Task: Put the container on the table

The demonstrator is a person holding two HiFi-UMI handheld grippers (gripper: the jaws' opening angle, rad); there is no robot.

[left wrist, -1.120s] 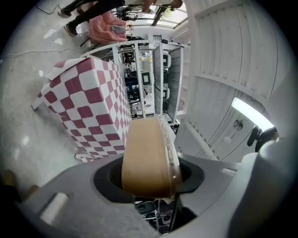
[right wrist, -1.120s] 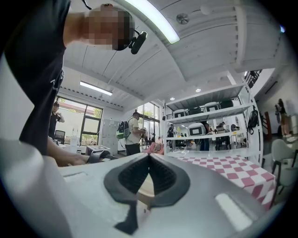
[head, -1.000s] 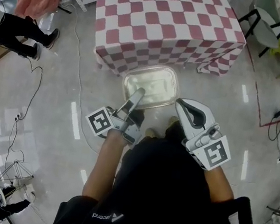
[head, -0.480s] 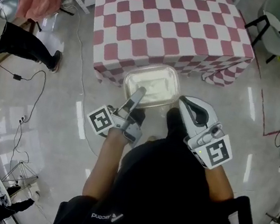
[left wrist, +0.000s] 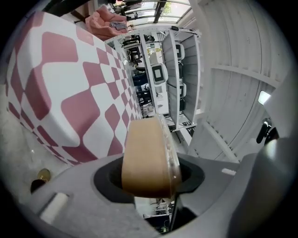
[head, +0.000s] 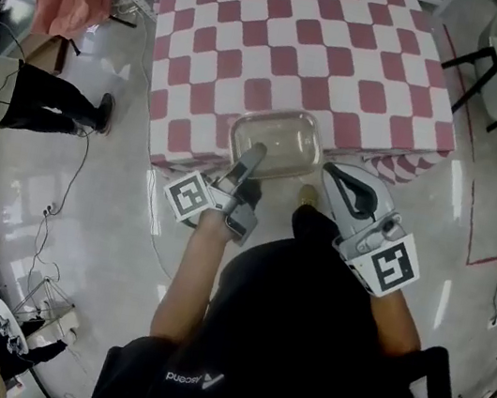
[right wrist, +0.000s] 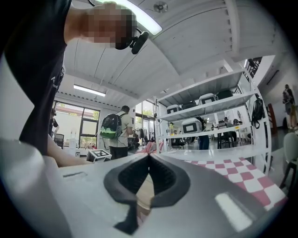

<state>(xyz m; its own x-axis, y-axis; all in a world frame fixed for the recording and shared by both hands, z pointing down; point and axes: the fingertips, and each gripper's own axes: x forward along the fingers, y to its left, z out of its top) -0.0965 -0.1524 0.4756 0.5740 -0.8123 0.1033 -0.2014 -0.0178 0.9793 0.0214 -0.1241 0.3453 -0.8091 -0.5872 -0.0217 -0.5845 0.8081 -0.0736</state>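
**container at the counter's edge, not yet set down**

the left tongs (head: 254,154) are partly open and clamped on the container (head: 278,139). in the left gripper view a tan wall with a clear rim sits pinched between the jaws. the right tongs (head: 331,174) are closed tip to tip. a tan sliver shows low in the gap behind the tips, but i cannot tell whether that is the container's edge. in the head view their tip lies just beside the container's near right corner, while the left tongs hold the near rim.

the container is a clear box with rounded corners. it sits over the near edge of the counter (head: 257,42), which wears a red-and-white checked cloth. from above it cannot be told whether its base touches the cloth.

the step in hand looks like the end of the carry. the next move calls for taking the box further in over the cloth and lowering it flat until the base rests. then the left tongs should spread and back off level, so the rim is not dragged.
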